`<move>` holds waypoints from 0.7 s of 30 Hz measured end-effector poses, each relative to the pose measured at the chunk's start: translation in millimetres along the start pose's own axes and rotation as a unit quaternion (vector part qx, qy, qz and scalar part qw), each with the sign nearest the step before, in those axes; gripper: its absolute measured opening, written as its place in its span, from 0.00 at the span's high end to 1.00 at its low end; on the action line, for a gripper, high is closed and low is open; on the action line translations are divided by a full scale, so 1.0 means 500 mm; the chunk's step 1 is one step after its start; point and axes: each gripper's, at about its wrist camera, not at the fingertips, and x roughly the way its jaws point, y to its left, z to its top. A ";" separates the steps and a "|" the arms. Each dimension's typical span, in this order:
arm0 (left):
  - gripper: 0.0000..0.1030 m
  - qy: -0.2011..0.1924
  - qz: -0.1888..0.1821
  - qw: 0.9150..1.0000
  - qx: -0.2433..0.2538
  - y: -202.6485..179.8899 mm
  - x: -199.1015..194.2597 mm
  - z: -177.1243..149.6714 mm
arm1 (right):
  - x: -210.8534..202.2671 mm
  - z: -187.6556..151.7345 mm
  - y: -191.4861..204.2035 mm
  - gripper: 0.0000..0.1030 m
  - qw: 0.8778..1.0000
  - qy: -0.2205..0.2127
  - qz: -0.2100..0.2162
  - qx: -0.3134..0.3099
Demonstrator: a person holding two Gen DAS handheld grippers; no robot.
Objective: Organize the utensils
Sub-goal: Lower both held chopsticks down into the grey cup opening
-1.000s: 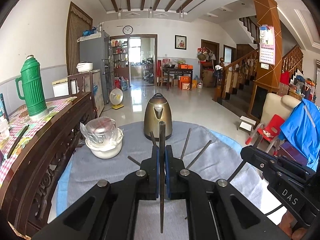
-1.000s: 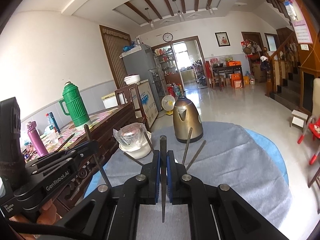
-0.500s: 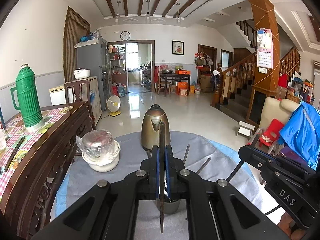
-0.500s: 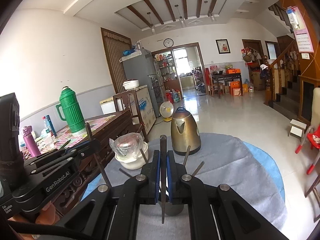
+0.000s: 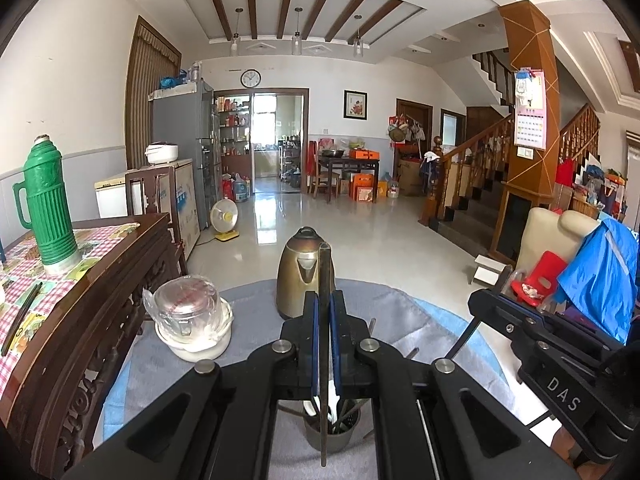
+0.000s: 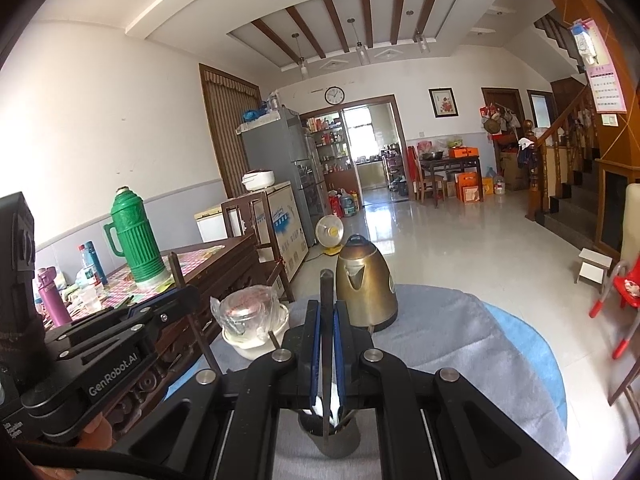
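My left gripper (image 5: 324,320) is shut on a thin dark chopstick (image 5: 325,276) that stands upright between its blue pads. My right gripper (image 6: 326,324) is shut on another dark chopstick (image 6: 326,292), also upright. Under both grippers stands a grey metal utensil cup (image 5: 332,436) holding several utensils, among them a white one; it also shows in the right wrist view (image 6: 334,438). The lower ends of both chopsticks hang over the cup. Each gripper appears in the other's view, the right one (image 5: 560,364) and the left one (image 6: 120,340).
A round table with a grey cloth (image 5: 400,312) over blue holds a bronze kettle (image 5: 302,272) and a white bowl with a plastic-wrapped glass lid (image 5: 192,320). A carved wooden cabinet (image 5: 88,304) with a green thermos (image 5: 46,204) stands left.
Both grippers have risen with their chopsticks. The utensil cup has come into view below them, and the utensils sticking up from it have sunk lower in view.
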 end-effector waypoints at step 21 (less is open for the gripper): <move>0.95 -0.029 -0.006 0.998 -0.047 0.027 0.059 0.021 | 0.060 0.033 -0.010 0.94 1.000 -0.014 -0.008 0.006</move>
